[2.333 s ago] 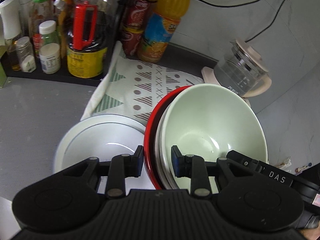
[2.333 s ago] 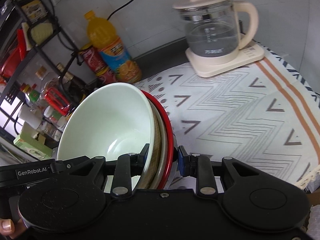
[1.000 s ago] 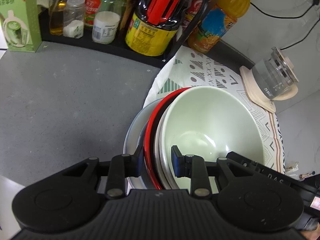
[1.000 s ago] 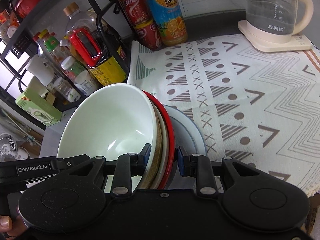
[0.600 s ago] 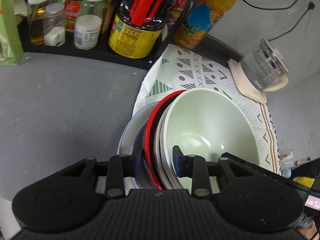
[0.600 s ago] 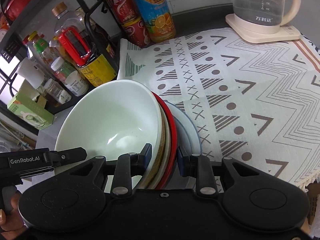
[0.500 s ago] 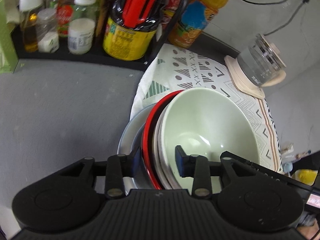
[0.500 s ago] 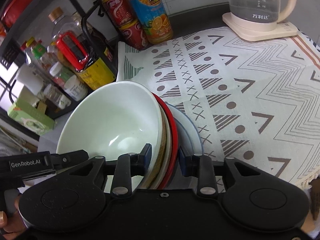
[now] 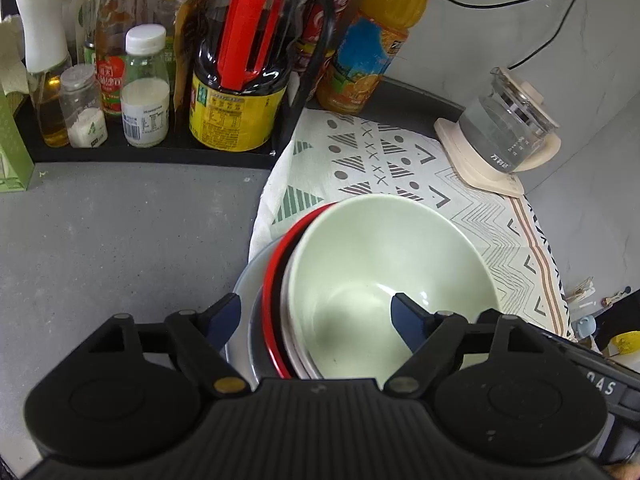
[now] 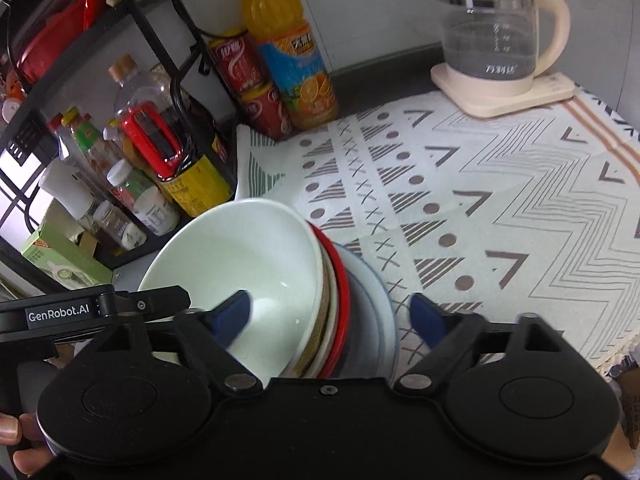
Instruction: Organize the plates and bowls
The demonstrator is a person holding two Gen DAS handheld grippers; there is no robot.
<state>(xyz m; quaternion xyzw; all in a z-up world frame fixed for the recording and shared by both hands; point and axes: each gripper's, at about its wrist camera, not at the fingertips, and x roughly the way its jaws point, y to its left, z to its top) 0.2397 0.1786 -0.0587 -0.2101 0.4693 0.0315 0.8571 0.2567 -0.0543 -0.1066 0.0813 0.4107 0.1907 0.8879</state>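
Stack of crockery [image 9: 304,280] sat at the edge of the patterned cloth [image 9: 400,160], partly over the grey counter [image 9: 120,240], when I checked both wrist views. Uppermost was a pale green bowl [image 9: 384,264], nested in a whitish dish and a red plate [image 9: 276,276], all resting on a wide grey-white plate [image 10: 380,304] at the bottom.

I found the left gripper [image 9: 316,318] with its jaws opening. One blue pad stood outside the stack's near rim and the other hung inside the green bowl; neither pressed on the crockery, so I recorded it as released. The right gripper [image 10: 332,316] showed the same condition: jaws opening, one pad over the bowl's interior, the other clear of the bottom plate above the cloth, with the stacked rims between them but not gripped.

In the right wrist view the body of the left gripper crossed the lower left, with part of a hand [image 10: 16,440] visible at the corner.

Behind the stack I noted a black rack [image 10: 168,40] crowded with condiment bottles, a large dark bottle with a red handle [image 9: 244,80], an orange drink bottle [image 9: 368,44], red cans [image 10: 248,84] and a glass kettle [image 10: 492,40] on its cream base at the far side of the cloth.
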